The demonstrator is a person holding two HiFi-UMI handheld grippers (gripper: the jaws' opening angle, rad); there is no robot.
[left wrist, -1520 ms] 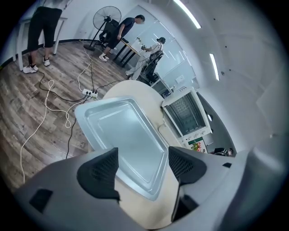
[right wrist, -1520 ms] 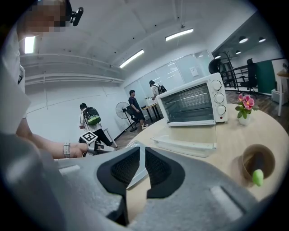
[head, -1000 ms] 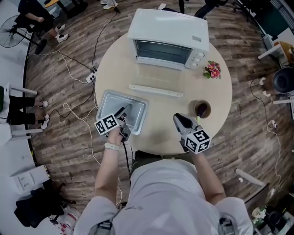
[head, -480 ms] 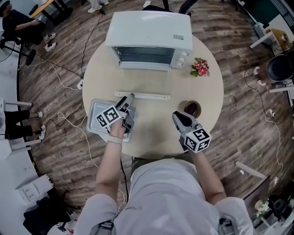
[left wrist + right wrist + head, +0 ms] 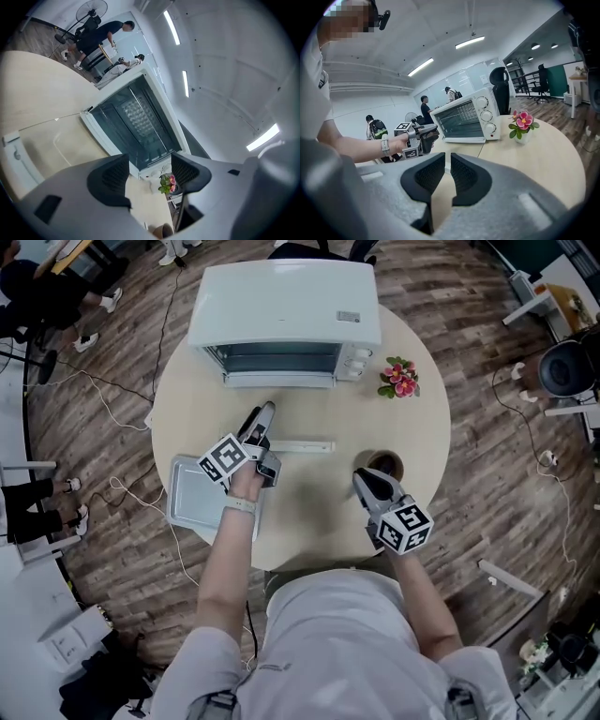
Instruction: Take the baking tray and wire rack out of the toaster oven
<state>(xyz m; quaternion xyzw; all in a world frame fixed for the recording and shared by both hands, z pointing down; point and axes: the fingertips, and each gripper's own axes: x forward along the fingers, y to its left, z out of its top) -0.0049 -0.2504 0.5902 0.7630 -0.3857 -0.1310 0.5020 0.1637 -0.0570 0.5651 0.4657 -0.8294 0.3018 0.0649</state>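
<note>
The white toaster oven (image 5: pixel 284 313) stands at the table's far side, its glass door folded down flat and the white door handle (image 5: pixel 302 444) towards me. A wire rack (image 5: pixel 137 115) shows inside the oven cavity. The metal baking tray (image 5: pixel 199 493) lies on the table at the near left. My left gripper (image 5: pixel 262 420) hovers over the open door and points into the oven. It is open, its jaws have just been closing a little, and nothing is between them. My right gripper (image 5: pixel 362 480) waits near the front edge, jaws almost together and empty.
A brown cup (image 5: pixel 384 465) stands just beyond the right gripper. A small pot of pink flowers (image 5: pixel 399 378) sits right of the oven. The round table's edge (image 5: pixel 441 474) is close on the right. Cables trail over the wooden floor, and people stand in the background.
The left gripper has left the baking tray and moved forward and right, to the open oven door. The tray stays on the table. The right gripper has shifted only slightly.
</note>
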